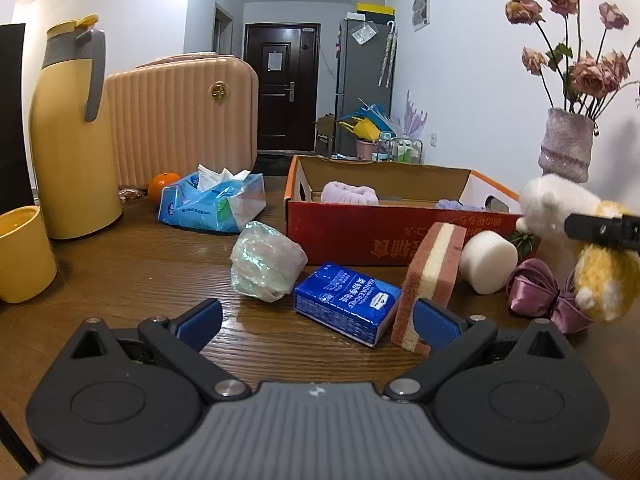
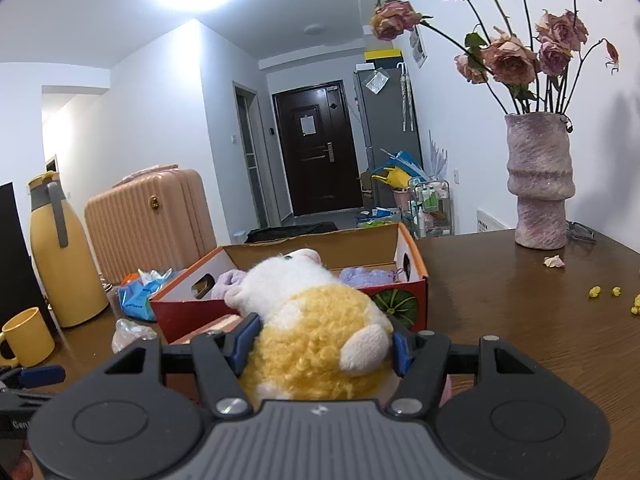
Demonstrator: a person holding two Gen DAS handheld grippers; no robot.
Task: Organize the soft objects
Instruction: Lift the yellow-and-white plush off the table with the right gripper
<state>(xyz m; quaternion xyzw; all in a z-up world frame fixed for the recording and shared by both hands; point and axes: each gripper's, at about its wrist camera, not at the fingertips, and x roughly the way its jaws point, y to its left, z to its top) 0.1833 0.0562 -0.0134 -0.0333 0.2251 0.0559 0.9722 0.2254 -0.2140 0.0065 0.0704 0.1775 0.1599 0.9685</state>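
Right gripper (image 2: 320, 346) pinching plush toy (image 2: 316, 320) at frame centre, raised just short of red box (image 2: 280, 304), likely for dropping inside. Left gripper (image 1: 318, 322) spread, empty, low over table (image 1: 120, 264) near sponge (image 1: 430, 280).

The blue tissue pack (image 1: 347, 304) beside the striped sponge (image 1: 430, 280) reads "HANDKERCHIEF"; the red cardboard box (image 1: 352, 236) behind it carries upside-down Chinese characters.
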